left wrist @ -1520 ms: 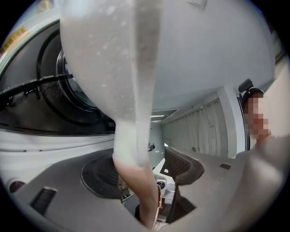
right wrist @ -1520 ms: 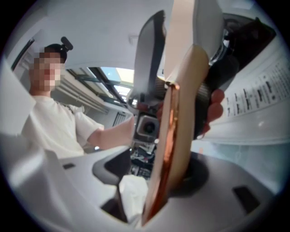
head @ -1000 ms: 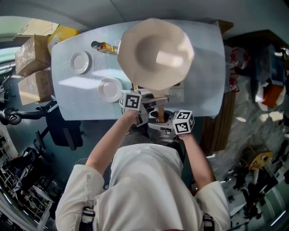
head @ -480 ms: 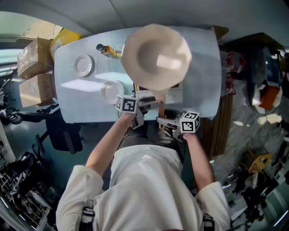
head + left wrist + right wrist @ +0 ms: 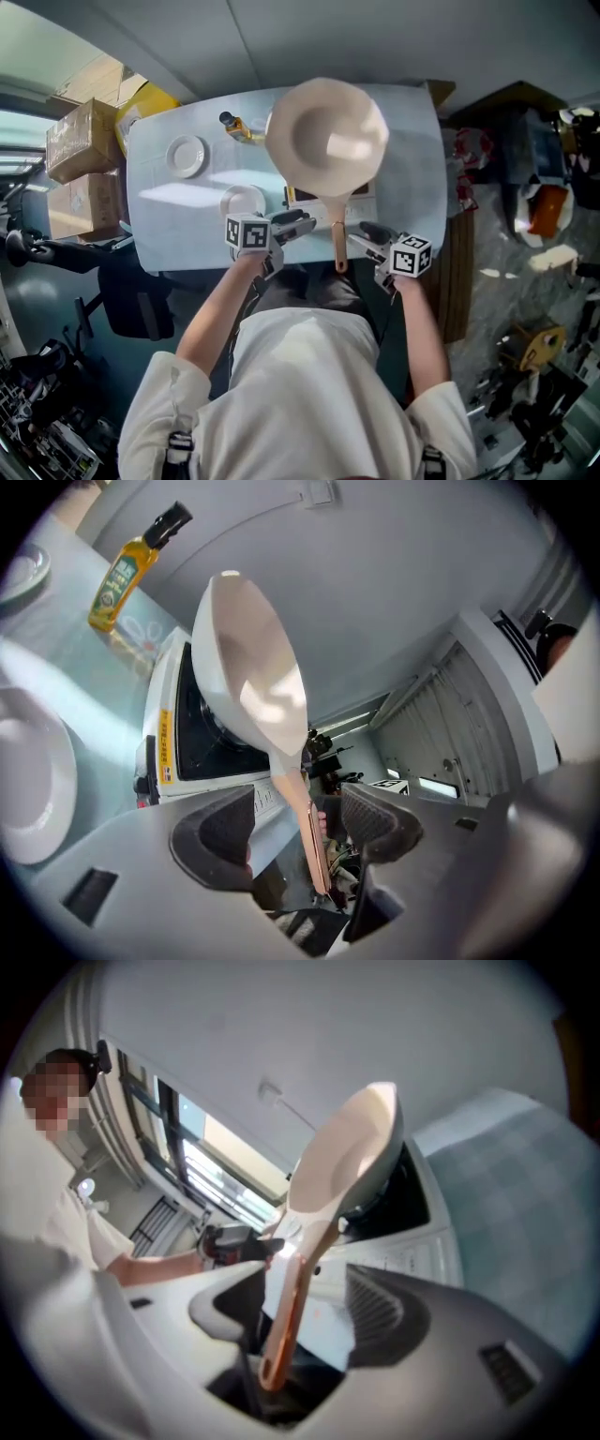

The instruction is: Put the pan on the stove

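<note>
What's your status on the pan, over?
Left gripper and right gripper open, flanking the handle, not gripping. Pan resting on stove. Plate and bottle off to its left, clear.

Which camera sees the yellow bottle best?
The left gripper view: the bottle shows big and clear there, with cap and label. The head view shows it only tiny. The right gripper view misses it.

The stove sits at the surface's near edge with the pan on it. The pan's handle juts past that edge, between the left gripper and the right gripper. One plate lies just left of the stove, and another plate lies farther left. The bottle is at the far edge, left of the pan.
</note>
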`<state>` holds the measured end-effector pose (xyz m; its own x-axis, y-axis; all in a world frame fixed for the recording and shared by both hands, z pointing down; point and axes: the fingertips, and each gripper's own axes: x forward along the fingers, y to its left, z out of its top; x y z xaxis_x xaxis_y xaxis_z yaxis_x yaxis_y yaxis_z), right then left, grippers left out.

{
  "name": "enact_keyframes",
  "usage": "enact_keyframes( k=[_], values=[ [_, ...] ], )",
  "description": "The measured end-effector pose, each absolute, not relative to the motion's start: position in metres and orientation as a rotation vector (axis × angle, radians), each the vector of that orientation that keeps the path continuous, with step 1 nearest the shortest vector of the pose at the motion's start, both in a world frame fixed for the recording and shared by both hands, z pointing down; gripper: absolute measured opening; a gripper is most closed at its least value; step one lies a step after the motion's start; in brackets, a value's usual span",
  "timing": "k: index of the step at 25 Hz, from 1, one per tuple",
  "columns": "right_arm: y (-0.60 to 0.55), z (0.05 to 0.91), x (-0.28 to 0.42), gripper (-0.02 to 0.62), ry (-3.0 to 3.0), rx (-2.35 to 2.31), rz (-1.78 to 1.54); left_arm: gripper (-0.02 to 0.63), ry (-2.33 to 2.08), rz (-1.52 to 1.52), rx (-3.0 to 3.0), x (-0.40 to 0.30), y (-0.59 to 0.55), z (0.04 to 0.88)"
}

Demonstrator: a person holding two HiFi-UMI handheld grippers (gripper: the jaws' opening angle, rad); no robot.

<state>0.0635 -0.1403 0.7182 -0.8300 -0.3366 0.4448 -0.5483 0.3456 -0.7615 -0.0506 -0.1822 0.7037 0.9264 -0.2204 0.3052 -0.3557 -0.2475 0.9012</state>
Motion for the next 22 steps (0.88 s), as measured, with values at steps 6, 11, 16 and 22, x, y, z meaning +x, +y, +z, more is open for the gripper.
enact_keyframes(
  k=[6,11,16,22],
  values=[
    [-0.159,0.671,0.065,0.187,-2.464,0.957,1.291,0.237,-0.454,0.177,2.014,-0.064,-0.190,0.656],
    [-0.174,0.626,0.062,0.113,-2.538,1.061,1.159,0.203,-0.495,0.235,2.151,-0.064,-0.197,0.622],
    [-0.176,0.597,0.068,0.061,-2.538,1.100,0.947,0.111,-0.646,0.222,2.218,-0.072,-0.203,0.594],
    [-0.172,0.558,0.077,0.038,-2.621,1.059,0.796,0.020,-0.851,0.164,2.255,-0.075,-0.200,0.564]
  ],
)
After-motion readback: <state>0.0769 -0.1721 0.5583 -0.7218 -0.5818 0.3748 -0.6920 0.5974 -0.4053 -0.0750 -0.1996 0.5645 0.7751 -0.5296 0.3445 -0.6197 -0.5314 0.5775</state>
